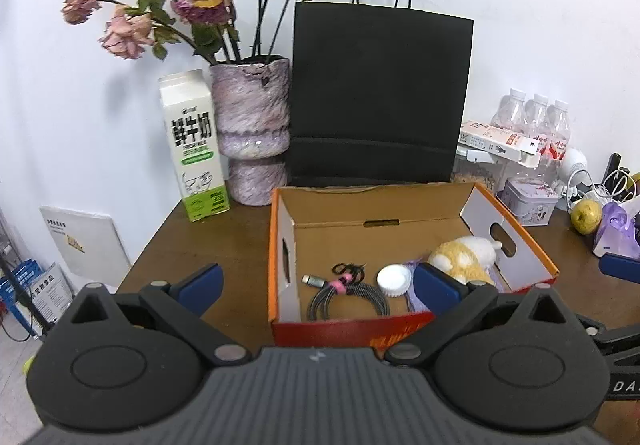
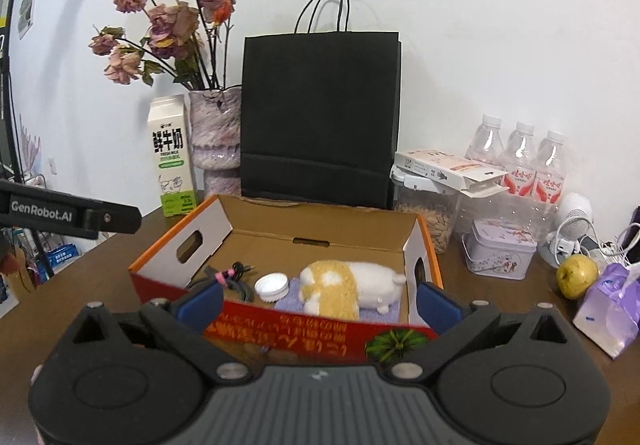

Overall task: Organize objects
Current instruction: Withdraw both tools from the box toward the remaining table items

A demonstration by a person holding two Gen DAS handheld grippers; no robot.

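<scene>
An open orange cardboard box (image 2: 224,223) sits mid-bench (image 1: 200,241), holding a plush toy (image 2: 348,285) on a purple cloth (image 2: 288,299), a white cap (image 2: 272,286) and a coiled cable (image 1: 346,295). Both the left gripper (image 1: 316,287) and right gripper (image 2: 318,301) hover at its six o'clock edge, jaws spread and empty. A black paper bag (image 1: 380,93) stands at twelve o'clock, a milk carton (image 1: 194,145) and vase (image 1: 252,133) at ten.
</scene>
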